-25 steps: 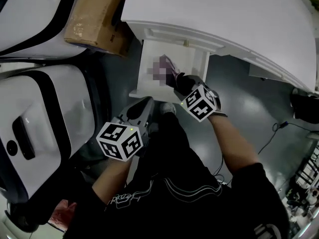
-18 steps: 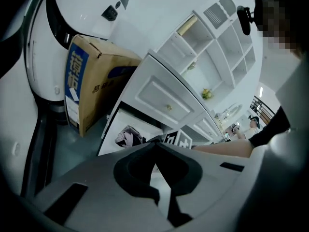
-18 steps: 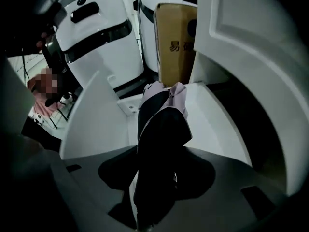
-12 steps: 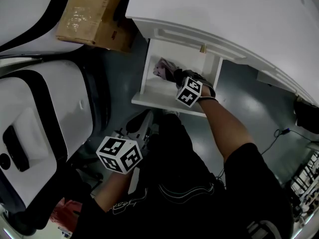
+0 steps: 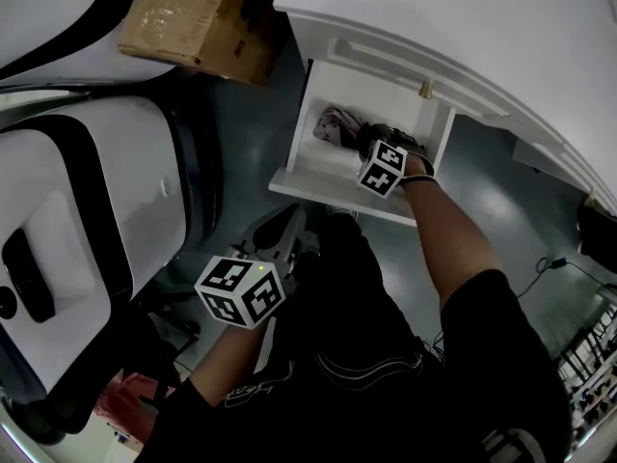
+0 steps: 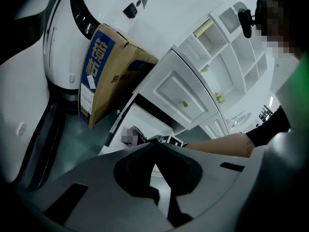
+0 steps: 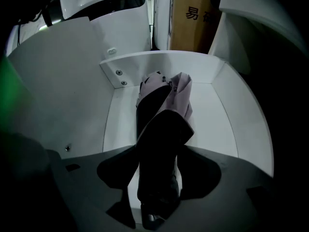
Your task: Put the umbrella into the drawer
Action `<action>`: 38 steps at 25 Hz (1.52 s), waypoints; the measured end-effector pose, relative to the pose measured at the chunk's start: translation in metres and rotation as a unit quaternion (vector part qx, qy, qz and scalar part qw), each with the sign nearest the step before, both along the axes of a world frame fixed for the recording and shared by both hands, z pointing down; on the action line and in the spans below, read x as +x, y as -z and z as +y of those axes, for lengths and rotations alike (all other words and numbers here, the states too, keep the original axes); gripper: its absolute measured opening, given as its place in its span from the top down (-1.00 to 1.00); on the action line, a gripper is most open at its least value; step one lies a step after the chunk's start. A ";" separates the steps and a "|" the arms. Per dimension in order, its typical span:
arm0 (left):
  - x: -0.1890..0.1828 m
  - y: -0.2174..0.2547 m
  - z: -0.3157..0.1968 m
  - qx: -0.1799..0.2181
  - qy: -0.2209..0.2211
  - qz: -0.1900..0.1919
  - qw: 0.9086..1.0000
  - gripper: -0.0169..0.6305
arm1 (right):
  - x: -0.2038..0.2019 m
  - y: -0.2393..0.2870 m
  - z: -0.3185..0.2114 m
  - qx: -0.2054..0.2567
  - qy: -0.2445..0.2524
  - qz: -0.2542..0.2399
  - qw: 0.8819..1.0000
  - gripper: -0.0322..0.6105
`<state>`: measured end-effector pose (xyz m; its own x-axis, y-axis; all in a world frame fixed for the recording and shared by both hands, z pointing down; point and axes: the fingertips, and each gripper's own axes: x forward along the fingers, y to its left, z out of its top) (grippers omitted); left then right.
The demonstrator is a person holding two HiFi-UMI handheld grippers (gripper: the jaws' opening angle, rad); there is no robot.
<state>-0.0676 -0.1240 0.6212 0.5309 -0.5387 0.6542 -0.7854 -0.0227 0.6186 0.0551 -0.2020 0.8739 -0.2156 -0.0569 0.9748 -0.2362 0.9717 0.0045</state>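
The umbrella (image 7: 164, 100) lies toward 12 o'clock in the drawer (image 7: 217, 124), so the right hand-held gripper (image 7: 159, 151) is opening to let it go; the left hand-held gripper (image 6: 155, 146) is pressed together, idle.

The box (image 6: 111, 76) bears white Chinese characters on a blue strip, too warped to read; its brown side (image 7: 195, 16) shows perhaps "易".

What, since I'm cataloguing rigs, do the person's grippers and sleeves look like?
Both the left gripper and the right gripper have grey moulded jaws and carry a white cube with black square markers. The right gripper's jaws are opening, the umbrella between them. The black shirt's sleeves are short.
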 end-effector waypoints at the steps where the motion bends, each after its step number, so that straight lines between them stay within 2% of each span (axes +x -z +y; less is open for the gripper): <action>1: -0.003 0.000 0.001 -0.002 0.003 -0.002 1.000 0.89 | 0.000 0.000 0.000 -0.002 -0.004 0.001 1.000 0.16; 6: -0.007 0.006 0.000 -0.005 0.006 -0.007 1.000 0.89 | 0.013 0.020 -0.006 -0.006 -0.066 -0.002 0.998 0.09; 10: -0.002 0.029 0.002 0.004 -0.003 0.002 1.000 0.89 | 0.028 0.070 -0.006 0.013 -0.105 -0.011 0.994 0.09; 13: 0.003 0.054 0.005 0.014 -0.022 0.002 1.000 0.89 | 0.025 0.124 -0.002 0.026 -0.123 -0.046 0.991 0.09; 15: 0.008 0.077 0.009 0.023 -0.036 0.001 0.999 0.89 | 0.026 0.167 0.004 0.030 -0.155 -0.081 0.984 0.09; 17: 0.013 0.104 0.010 0.039 -0.050 0.009 0.998 0.89 | 0.031 0.219 0.009 0.036 -0.215 -0.123 0.968 0.09; 19: 0.012 0.134 0.010 0.058 -0.062 0.021 0.996 0.89 | 0.030 0.279 0.015 0.045 -0.269 -0.175 0.946 0.09; 21: 0.006 0.167 0.015 0.078 -0.071 0.022 0.994 0.89 | 0.021 0.343 0.034 0.048 -0.296 -0.240 0.923 0.10; 23: 0.003 0.203 0.019 0.106 -0.080 0.021 0.991 0.89 | 0.013 0.409 0.055 0.043 -0.316 -0.318 0.893 0.09; 26: 0.016 0.251 0.031 0.138 -0.107 0.040 0.984 0.89 | 0.006 0.491 0.085 0.015 -0.350 -0.429 0.833 0.10; 27: 0.022 0.266 0.037 0.148 -0.119 0.048 0.981 0.89 | 0.003 0.512 0.095 0.010 -0.355 -0.455 0.817 0.10; 28: 0.028 0.282 0.043 0.159 -0.132 0.053 0.977 0.89 | 0.001 0.532 0.105 0.014 -0.354 -0.474 0.806 0.10; 30: 0.037 0.316 0.057 0.188 -0.156 0.060 0.968 0.89 | -0.002 0.565 0.125 0.038 -0.347 -0.492 0.797 0.16; 31: 0.038 0.332 0.064 0.204 -0.168 0.061 0.963 0.89 | -0.002 0.579 0.136 0.049 -0.343 -0.497 0.795 0.42; 32: 0.039 0.347 0.071 0.220 -0.178 0.058 0.957 0.89 | -0.001 0.593 0.147 0.057 -0.338 -0.505 0.792 0.52; 38: 0.042 0.422 0.114 0.302 -0.222 0.037 0.926 0.89 | -0.001 0.675 0.205 0.084 -0.283 -0.584 0.756 0.73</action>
<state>-0.0253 -0.0102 0.1996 0.8194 -0.5124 0.2571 -0.5713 -0.6929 0.4400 0.0543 0.0030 0.1989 -0.8186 -0.5642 0.1073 -0.5525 0.7226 -0.4155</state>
